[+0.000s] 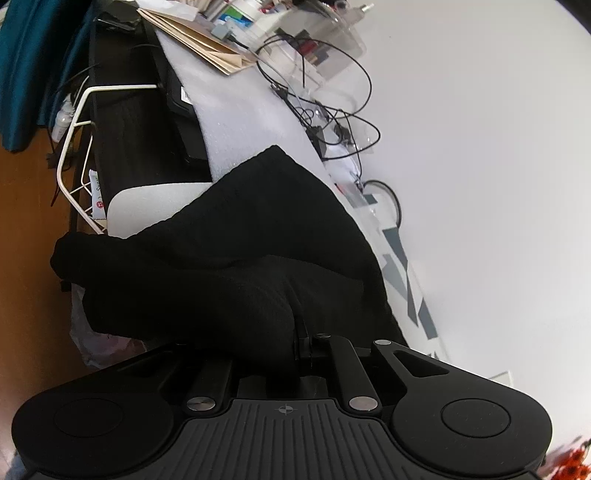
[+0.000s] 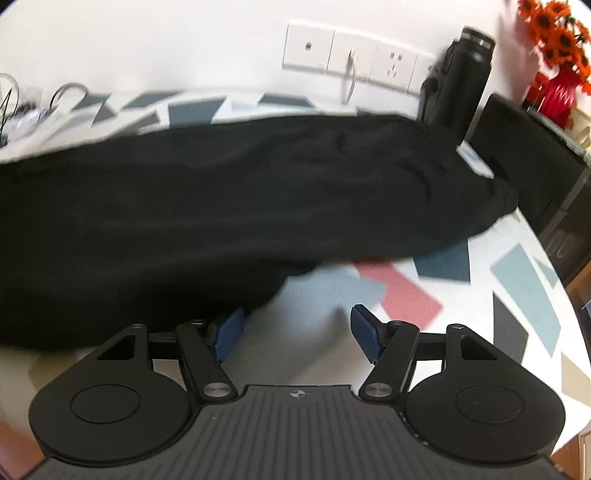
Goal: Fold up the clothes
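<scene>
A black bottle (image 2: pixel 467 77) stands far ahead of the right claw, to its right, by the white wall sockets (image 2: pixel 354 55). Red and orange flowers (image 2: pixel 557 33) sit further right. Black wires (image 1: pixel 317 92) curl far ahead of the left claw, near some brown folders (image 1: pixel 199 40). A white wire rack (image 1: pixel 79 147) is on its left.

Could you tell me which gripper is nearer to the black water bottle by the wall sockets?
Right. The right gripper faces the bottle across the black garment; the left gripper, shut on that garment, has no bottle in view.
</scene>
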